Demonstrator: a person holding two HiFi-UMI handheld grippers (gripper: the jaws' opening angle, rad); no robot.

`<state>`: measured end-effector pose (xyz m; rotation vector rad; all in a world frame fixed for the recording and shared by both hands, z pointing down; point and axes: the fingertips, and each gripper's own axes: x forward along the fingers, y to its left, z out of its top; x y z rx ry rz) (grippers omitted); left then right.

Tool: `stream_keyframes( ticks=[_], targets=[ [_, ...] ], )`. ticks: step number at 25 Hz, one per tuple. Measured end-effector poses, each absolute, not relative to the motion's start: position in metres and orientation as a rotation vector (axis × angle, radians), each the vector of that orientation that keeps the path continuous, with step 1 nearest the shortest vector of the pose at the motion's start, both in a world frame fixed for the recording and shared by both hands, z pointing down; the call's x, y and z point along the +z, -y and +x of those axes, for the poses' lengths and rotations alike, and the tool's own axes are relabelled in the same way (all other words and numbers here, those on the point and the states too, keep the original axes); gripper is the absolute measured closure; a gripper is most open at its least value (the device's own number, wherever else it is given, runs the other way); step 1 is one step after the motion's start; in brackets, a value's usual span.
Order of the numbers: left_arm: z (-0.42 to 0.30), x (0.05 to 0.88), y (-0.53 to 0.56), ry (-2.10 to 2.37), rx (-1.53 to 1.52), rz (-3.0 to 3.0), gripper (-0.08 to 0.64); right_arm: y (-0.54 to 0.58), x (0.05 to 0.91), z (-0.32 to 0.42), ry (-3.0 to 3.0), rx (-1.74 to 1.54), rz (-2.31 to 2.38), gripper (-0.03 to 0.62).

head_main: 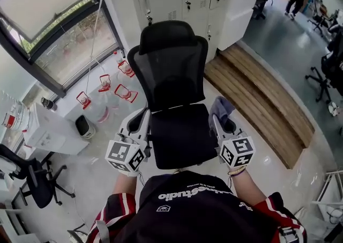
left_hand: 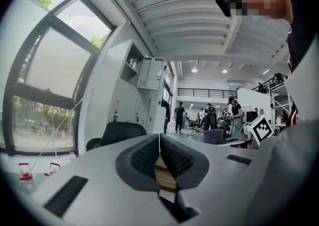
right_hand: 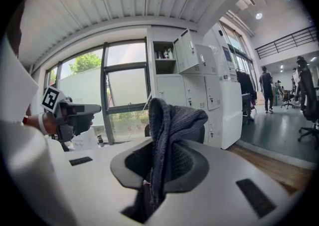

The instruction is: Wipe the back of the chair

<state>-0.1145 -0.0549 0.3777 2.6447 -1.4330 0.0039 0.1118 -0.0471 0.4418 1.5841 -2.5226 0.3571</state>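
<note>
Grey cloth (right_hand: 167, 120) is pinched in the right gripper (head_main: 224, 123), and the left gripper (head_main: 140, 122) is closed on nothing. Both are held low, flanking the seat of the black chair (head_main: 170, 70) just ahead. Wiping looks not yet begun, so next the cloth must rise forward onto the mesh back.

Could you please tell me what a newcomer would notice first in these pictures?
The black mesh office chair stands in the middle of the head view, facing the person. To its right, the right gripper is shut on a dark grey cloth that sticks up from its jaws. To the chair's left, the left gripper is shut with nothing between its jaws.
</note>
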Motion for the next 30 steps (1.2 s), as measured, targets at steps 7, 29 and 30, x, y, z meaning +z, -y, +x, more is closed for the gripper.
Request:
stream_keyframes(
  ticks=[7, 29, 30],
  targets=[
    [-0.132, 0.384, 0.12, 1.358, -0.012, 2.667, 0.532, 0.107, 0.45, 0.092, 2.454, 0.383, 1.643, 0.529],
    [-0.111, 0.403, 0.26, 1.398, 0.032, 2.609, 0.532, 0.306, 0.504, 0.152, 2.341, 0.389, 1.669, 0.529],
    [-0.109, 0.402, 0.266, 1.402, 0.033, 2.607, 0.532, 0.319, 0.51, 0.156, 2.335, 0.386, 1.67, 0.529]
  ],
)
